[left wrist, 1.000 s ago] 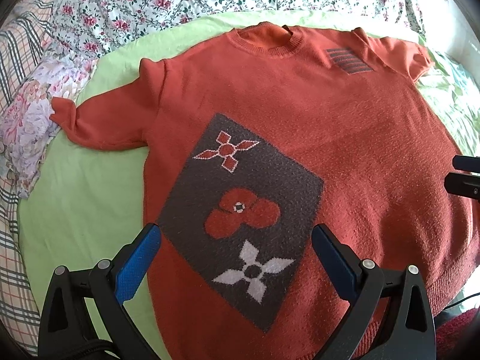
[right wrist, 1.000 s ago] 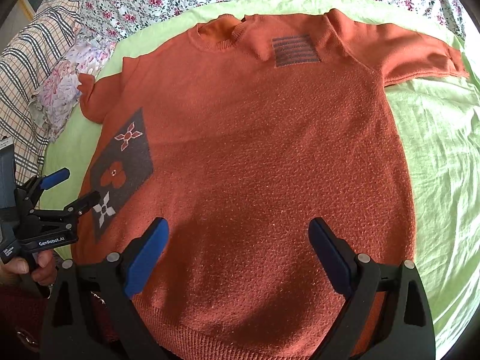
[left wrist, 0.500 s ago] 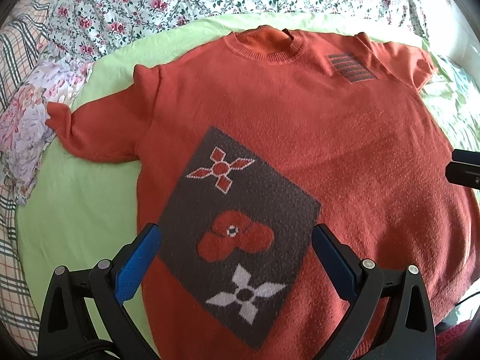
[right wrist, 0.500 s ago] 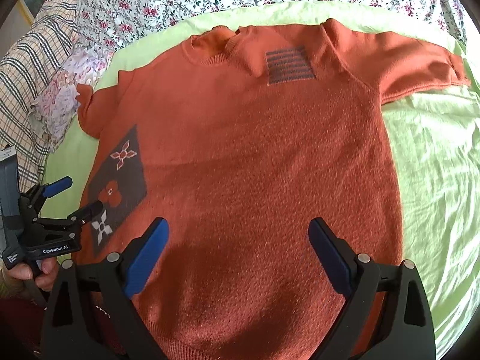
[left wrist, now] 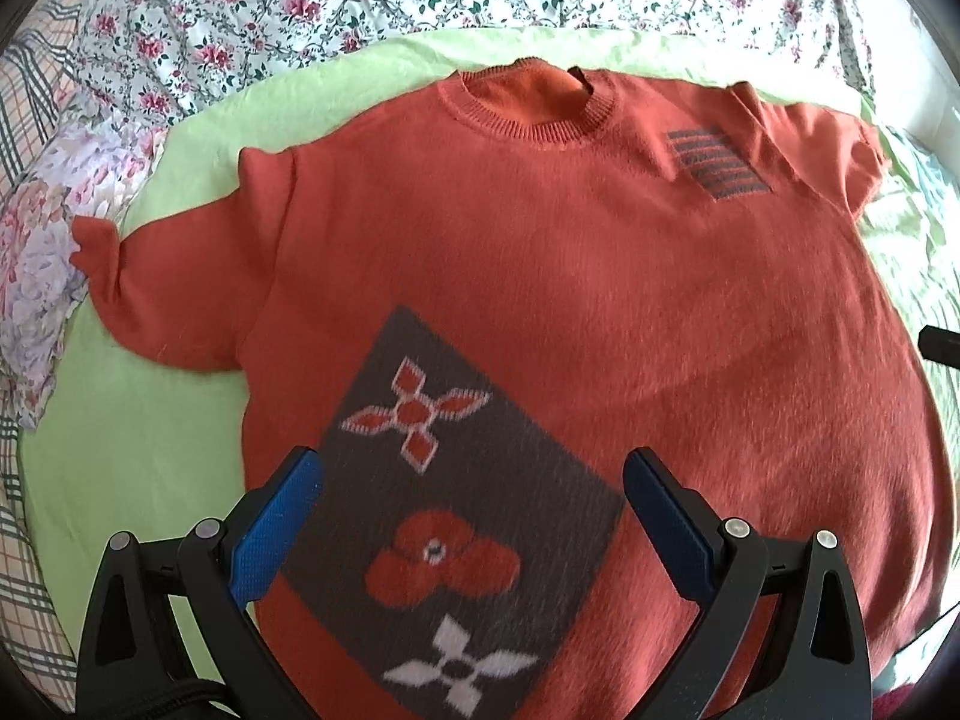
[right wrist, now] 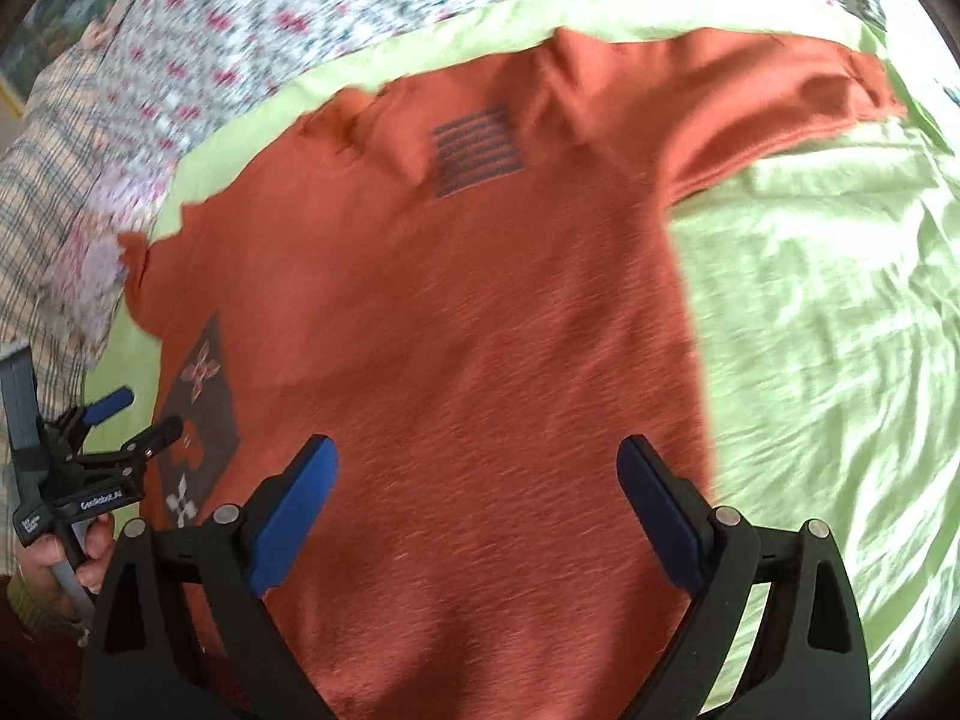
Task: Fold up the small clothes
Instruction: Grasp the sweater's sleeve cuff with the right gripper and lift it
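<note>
Both grippers have advanced over the orange sweater [left wrist: 540,300], which lies flat, unfolded, on the green sheet [left wrist: 120,450]. Left gripper [left wrist: 471,498]: fingers apart, empty, straddling the grey flower patch [left wrist: 456,498] above the hem. Right gripper [right wrist: 477,480]: fingers apart, empty, over the plain lower body.

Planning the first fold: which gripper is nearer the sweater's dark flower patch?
Left. The left gripper hovers over the flower patch; the right gripper hangs over plain mid-sweater.
</note>
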### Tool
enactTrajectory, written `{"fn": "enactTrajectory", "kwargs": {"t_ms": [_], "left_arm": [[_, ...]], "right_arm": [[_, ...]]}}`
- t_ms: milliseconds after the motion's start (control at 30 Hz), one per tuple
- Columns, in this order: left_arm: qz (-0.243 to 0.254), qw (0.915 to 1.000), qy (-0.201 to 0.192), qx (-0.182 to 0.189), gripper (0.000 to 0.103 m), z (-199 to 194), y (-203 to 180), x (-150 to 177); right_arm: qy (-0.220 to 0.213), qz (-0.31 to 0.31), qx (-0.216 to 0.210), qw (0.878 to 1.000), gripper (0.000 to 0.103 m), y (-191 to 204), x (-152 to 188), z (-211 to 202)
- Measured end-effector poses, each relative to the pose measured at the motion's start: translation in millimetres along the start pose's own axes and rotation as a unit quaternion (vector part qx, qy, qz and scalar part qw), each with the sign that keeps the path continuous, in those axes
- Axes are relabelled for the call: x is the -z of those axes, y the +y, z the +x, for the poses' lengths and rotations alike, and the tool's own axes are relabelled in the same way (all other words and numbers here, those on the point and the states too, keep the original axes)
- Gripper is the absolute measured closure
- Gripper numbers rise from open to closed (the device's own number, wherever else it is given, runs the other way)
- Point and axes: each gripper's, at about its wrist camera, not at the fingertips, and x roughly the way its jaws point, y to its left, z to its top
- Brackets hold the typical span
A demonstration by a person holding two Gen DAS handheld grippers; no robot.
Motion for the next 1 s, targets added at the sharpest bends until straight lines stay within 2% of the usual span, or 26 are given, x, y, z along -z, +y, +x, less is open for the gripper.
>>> {"fn": "enactTrajectory", "kwargs": {"t_ms": [100, 133, 400, 500, 667, 733, 867, 1000], "left_arm": [[-0.006, 1.0000, 0.003, -0.007, 0.002, 4.5, -3.9, -14.9], [-0.010, 0.9999, 0.001, -0.007, 0.002, 5.3, -5.3, -20.8], [-0.028, 0.9994, 0.018, -0.008, 0.002, 18.2, -20.1, -46.8], [-0.032, 0.9993, 0.019, -0.006, 0.002, 22.6, -26.6, -53.9], [-0.030, 0.9986, 0.042, -0.016, 0.002, 36.3, -38.8, -56.8], [-0.029, 0.9979, 0.056, -0.016, 0.002, 44.0, -44.0, -56.0], [-0.027, 0.9962, 0.081, -0.017, 0.002, 58.2, -54.5, -52.5], [-0.031, 0.9952, 0.093, -0.007, 0.002, 66.7, -64.3, -55.4]], "right_arm": [[-0.005, 0.029, 0.005, 1.000, 0.009, -27.7, -14.2, -1.9], [-0.009, 0.034, 0.019, 0.999, 0.009, -37.9, -19.4, -4.8], [-0.056, 0.115, 0.052, 0.990, 0.009, -140.5, -71.2, -20.4], [-0.078, 0.148, 0.060, 0.984, 0.009, -186.0, -97.8, -25.8], [-0.114, 0.223, 0.075, 0.965, 0.009, -267.9, -142.9, -29.9], [-0.121, 0.237, 0.089, 0.960, 0.013, -296.1, -162.7, -28.8], [-0.131, 0.268, 0.093, 0.950, 0.036, -348.3, -199.3, -20.0], [-0.136, 0.301, 0.098, 0.939, 0.041, -386.3, -224.0, -5.1]]}}
